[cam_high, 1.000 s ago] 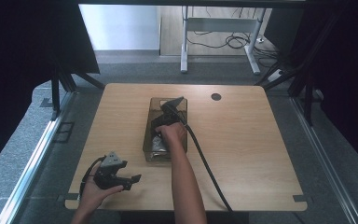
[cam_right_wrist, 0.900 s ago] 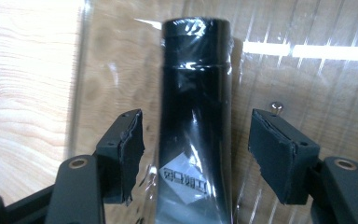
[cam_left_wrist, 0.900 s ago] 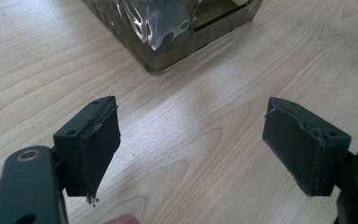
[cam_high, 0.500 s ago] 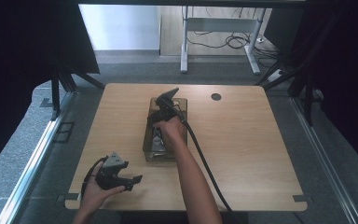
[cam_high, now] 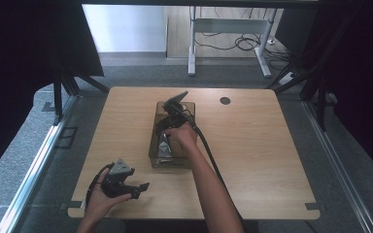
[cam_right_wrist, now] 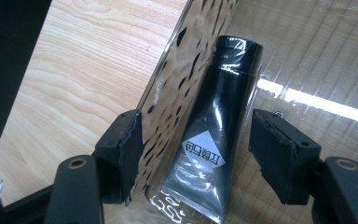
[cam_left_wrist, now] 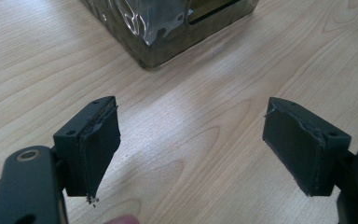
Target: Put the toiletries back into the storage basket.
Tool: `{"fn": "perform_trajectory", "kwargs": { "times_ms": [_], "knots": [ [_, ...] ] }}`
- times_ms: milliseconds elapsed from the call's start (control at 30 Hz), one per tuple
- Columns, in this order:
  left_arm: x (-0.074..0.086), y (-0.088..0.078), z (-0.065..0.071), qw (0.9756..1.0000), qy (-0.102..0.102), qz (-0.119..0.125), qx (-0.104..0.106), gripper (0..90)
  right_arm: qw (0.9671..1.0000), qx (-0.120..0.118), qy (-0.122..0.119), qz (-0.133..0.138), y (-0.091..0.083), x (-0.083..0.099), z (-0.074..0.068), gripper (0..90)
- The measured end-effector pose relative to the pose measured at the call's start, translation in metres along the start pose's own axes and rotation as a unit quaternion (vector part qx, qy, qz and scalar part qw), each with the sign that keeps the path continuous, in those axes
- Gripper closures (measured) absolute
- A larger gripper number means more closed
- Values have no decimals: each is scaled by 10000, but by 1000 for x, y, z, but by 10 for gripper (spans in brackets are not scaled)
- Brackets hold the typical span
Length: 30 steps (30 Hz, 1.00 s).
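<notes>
My right gripper (cam_right_wrist: 196, 154), jaws spread and gripping nothing, should straddle the black tube (cam_right_wrist: 214, 135) squarely, clearing the box wall (cam_right_wrist: 168, 88) at nine o'clock.

The high view looks forward and down over the whole table (cam_high: 252, 160). Each gripper view rides close behind its own hand-held gripper, facing along its jaws; all three share the clear box (cam_high: 154, 145).
</notes>
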<state>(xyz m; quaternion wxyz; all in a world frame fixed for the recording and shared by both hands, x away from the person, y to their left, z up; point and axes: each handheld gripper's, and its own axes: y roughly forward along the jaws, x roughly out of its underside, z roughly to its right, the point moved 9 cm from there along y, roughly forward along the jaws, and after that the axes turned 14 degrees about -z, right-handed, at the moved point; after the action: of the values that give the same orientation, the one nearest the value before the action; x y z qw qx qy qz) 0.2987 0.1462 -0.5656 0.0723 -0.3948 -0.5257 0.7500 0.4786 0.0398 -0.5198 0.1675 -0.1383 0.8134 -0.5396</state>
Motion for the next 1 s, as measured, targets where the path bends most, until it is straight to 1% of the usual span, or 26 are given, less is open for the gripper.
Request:
{"fn": "perform_trajectory", "kwargs": {
  "times_ms": [133, 200, 233, 267, 400, 433, 467, 500, 533, 700, 733, 900, 967, 1000],
  "knots": [
    [1, -1, 0, 10000, 15, -4, 5, 191, 10000, -16, -72, 6, -2, 3, 1, 357],
    [2, -1, -1, 10000, -11, -2, -12, 191, 9998, 8, -172, 26, -5, 6, 2, 358],
    [3, -2, -1, 10000, -21, -4, -15, 191, 9996, -9, -270, 62, -9, 9, 3, 359],
    [3, -2, -1, 10000, -38, -1, -30, 191, 9996, -9, -270, 62, -9, 9, 3, 361],
    [3, -3, -2, 10000, -54, 5, -50, 192, 9987, -77, -481, 146, -16, 18, 6, 363],
    [3, -2, -2, 10000, -62, -2, -56, 191, 9978, -92, -610, 223, -20, 24, 10, 364],
    [4, -2, -2, 10000, -58, -3, -58, 191, 9978, -92, -610, 223, -20, 24, 10, 364],
    [4, -1, -2, 10000, -68, -5, -58, 192, 9974, -98, -660, 262, -21, 26, 12, 364],
    [4, -1, -2, 9999, -66, -31, -71, 192, 9967, -131, -726, 329, -24, 29, 14, 365],
    [5, -2, -5, 9999, -95, -30, -105, 191, 9936, -219, -1022, 434, -34, 47, 23, 374],
    [5, -2, -5, 9999, -112, -6, -104, 192, 9930, -199, -1073, 462, -36, 51, 25, 374],
    [6, -1, -6, 9998, -121, -58, -141, 191, 9898, -104, -1252, 667, -49, 71, 37, 383],
    [6, 0, -6, 9998, -117, -71, -141, 191, 9874, -25, -1376, 785, -55, 82, 46, 384],
    [6, 0, -6, 9998, -126, -67, -151, 192, 9859, -3, -1423, 884, -61, 93, 53, 385]
  ]
}}
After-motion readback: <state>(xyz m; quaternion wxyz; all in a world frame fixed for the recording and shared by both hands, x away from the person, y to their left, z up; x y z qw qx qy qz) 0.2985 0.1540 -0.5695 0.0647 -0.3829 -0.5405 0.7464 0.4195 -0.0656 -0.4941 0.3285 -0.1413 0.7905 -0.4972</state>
